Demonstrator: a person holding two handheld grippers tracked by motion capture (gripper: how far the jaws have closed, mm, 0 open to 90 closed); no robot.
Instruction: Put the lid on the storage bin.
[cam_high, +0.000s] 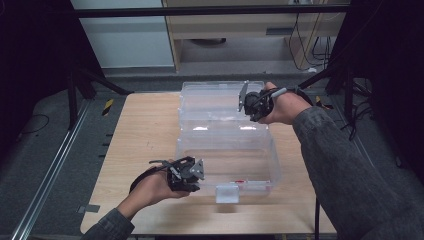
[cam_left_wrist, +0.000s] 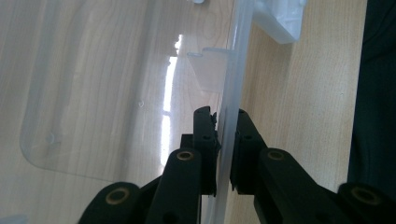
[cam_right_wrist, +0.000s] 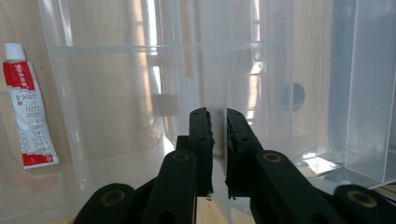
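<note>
Clear plastic box (cam_high: 225, 150) gripped at two edges, mid-counter (cam_high: 145, 135).
Left gripper (cam_left_wrist: 226, 122) is clamped on the box's rim near the near-edge latch (cam_high: 227, 193); right gripper (cam_right_wrist: 217, 122) is clamped on a thin clear wall at the box's far right side. A red-and-white tube (cam_right_wrist: 29, 112) is seen lying flat inside the box.

High view above table (cam_high: 150, 125), gripper views close (both sharing clear box (cam_high: 225, 150))

Box (cam_high: 227, 150) mid-table (cam_high: 145, 130), lid (cam_high: 220, 97) behind it, tube (cam_right_wrist: 29, 112) in box, latch (cam_high: 227, 192) at front.
</note>
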